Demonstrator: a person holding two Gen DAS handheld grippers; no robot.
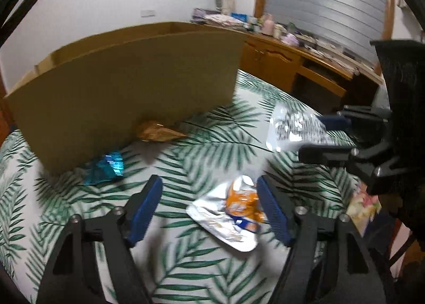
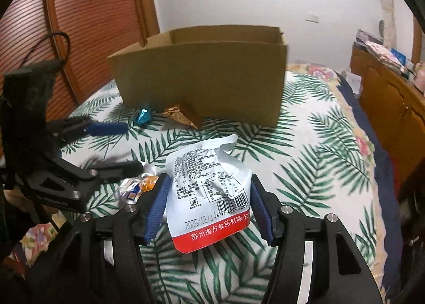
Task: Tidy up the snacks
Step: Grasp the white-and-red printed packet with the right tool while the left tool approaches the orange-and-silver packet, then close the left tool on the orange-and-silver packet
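Observation:
An open cardboard box [image 1: 127, 86] [image 2: 202, 73] stands on the palm-leaf cloth [image 1: 212, 144]. My right gripper [image 2: 208, 192] is shut on a silver-and-red snack pouch [image 2: 209, 192], held above the cloth; it shows at the right of the left wrist view [image 1: 294, 128]. My left gripper [image 1: 209, 192] is open over a silver-and-orange snack pouch [image 1: 233, 213], which lies between its fingers near the right one, also seen in the right wrist view [image 2: 138, 187]. A blue foil snack [image 1: 106, 168] [image 2: 143, 115] and a gold foil snack [image 1: 156, 131] [image 2: 183, 115] lie against the box's front.
A wooden desk [image 1: 305, 65] [image 2: 390, 97] cluttered with small items runs along the right. A wooden slatted door [image 2: 87, 20] is behind the box at left. The cloth's edge drops off at right [image 2: 372, 171].

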